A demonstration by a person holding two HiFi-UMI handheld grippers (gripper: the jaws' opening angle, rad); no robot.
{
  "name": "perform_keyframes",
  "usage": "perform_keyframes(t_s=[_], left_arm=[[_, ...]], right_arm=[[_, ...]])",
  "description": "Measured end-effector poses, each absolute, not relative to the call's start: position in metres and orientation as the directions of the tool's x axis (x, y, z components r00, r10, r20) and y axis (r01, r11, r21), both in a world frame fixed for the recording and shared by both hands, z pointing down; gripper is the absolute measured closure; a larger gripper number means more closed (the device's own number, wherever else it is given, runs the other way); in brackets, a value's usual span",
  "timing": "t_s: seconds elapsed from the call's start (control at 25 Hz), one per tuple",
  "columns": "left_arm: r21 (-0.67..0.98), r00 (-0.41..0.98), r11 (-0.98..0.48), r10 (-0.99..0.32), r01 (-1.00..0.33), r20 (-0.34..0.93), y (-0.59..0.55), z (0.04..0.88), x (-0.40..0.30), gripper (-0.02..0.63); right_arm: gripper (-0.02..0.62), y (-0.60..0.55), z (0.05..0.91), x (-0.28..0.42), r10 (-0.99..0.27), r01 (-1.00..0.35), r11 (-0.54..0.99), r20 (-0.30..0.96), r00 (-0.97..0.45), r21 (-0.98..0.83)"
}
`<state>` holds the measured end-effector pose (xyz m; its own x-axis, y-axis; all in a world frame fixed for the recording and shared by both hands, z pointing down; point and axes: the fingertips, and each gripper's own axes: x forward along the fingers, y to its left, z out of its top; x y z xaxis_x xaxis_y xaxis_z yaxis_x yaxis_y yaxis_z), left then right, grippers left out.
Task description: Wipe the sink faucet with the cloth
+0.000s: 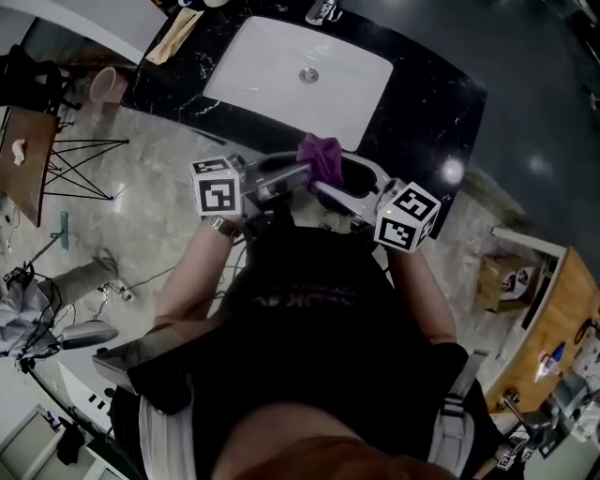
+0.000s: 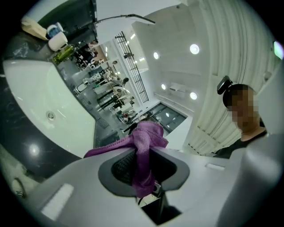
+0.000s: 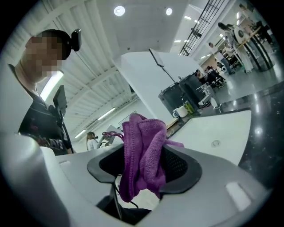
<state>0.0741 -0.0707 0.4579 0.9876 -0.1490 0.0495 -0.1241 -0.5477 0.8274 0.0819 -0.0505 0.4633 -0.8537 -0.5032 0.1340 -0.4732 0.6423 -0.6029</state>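
The cloth (image 1: 322,157) is soft, limp and very light, a small towel of looped pile. It folds wherever it is squeezed, and its nap should grip the pads rather than slip. Nothing about it is fragile. The best hold is across a bunched fold, low enough that a thick wad stands proud of the jaw tips to meet the metal. A loose corner hold would let it trail.

It is a strong purple with a stitched hem, crumpled into a narrow upright bundle, and one flap hangs out to the side.

The left gripper (image 2: 143,165) has its jaws pressed close on a thin strip of the cloth and pinches it firmly. The right gripper (image 3: 144,167) has its jaws spread wide. The cloth hangs in the gap and leans on one pad, but the jaws do not clamp it.

The cloth is on the near side of the white sink (image 1: 272,66), short of the near edge of the black marble counter (image 1: 427,103), and level with the sink's middle. The faucet (image 1: 323,11) is probably the chrome shape at the sink's far rim, though the head view cuts it off. The cloth is well apart from it.
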Motion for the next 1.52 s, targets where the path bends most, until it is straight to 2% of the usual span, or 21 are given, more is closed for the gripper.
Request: perform_keyframes(t_s=[0.08, 0.12, 0.28, 0.48, 0.68, 0.8, 1.04, 1.12, 1.24, 1.52], left_arm=[[0.842, 0.983, -0.527, -0.179, -0.117, 0.025, -0.061, 0.459, 0.067, 0.528], [0.848, 0.982, -0.519, -0.189, -0.110, 0.012, -0.057, 0.458, 0.063, 0.526], [0.846, 0.977, -0.521, -0.215, -0.113, -0.001, -0.046, 0.455, 0.046, 0.514], [0.853, 0.956, -0.497, -0.295, -0.158, 0.006, -0.047, 0.459, -0.006, 0.511], [0.837, 0.946, -0.480, -0.297, -0.264, 0.129, -0.033, 0.487, -0.053, 0.604], [0.864, 0.957, -0.447, -0.267, -0.231, 0.118, -0.019, 0.502, -0.070, 0.604], [0.872, 0.945, -0.422, -0.306, -0.247, 0.120, -0.013, 0.515, -0.113, 0.606], [0.868, 0.932, -0.418, -0.342, -0.269, 0.124, -0.014, 0.517, -0.128, 0.606], [0.873, 0.900, -0.383, -0.416, -0.303, 0.130, -0.018, 0.523, -0.147, 0.606], [0.883, 0.793, -0.261, -0.584, -0.389, 0.177, -0.031, 0.532, -0.162, 0.606]], right_arm=[[0.373, -0.039, 0.463, 0.074, -0.463, -0.433, 0.663, 0.119, -0.878, -0.611], [0.450, -0.034, 0.463, 0.071, -0.450, -0.418, 0.670, 0.112, -0.886, -0.614], [0.502, -0.023, 0.461, 0.061, -0.437, -0.376, 0.666, 0.072, -0.897, -0.644], [0.514, -0.035, 0.460, 0.073, -0.571, -0.398, 0.550, 0.018, -0.821, -0.734], [0.515, -0.069, 0.446, 0.117, -0.758, -0.495, 0.419, 0.006, -0.652, -0.761], [0.514, -0.096, 0.418, 0.138, -0.831, -0.602, 0.402, 0.002, -0.556, -0.690], [0.515, -0.179, 0.349, 0.168, -0.872, -0.706, 0.430, -0.056, -0.486, -0.563], [0.515, -0.217, 0.334, 0.178, -0.882, -0.734, 0.414, -0.037, -0.470, -0.538], [0.515, -0.283, 0.349, 0.207, -0.932, -0.755, 0.242, 0.071, -0.356, -0.609], [0.515, -0.423, 0.402, 0.238, -0.929, -0.674, 0.182, 0.099, -0.356, -0.716]])
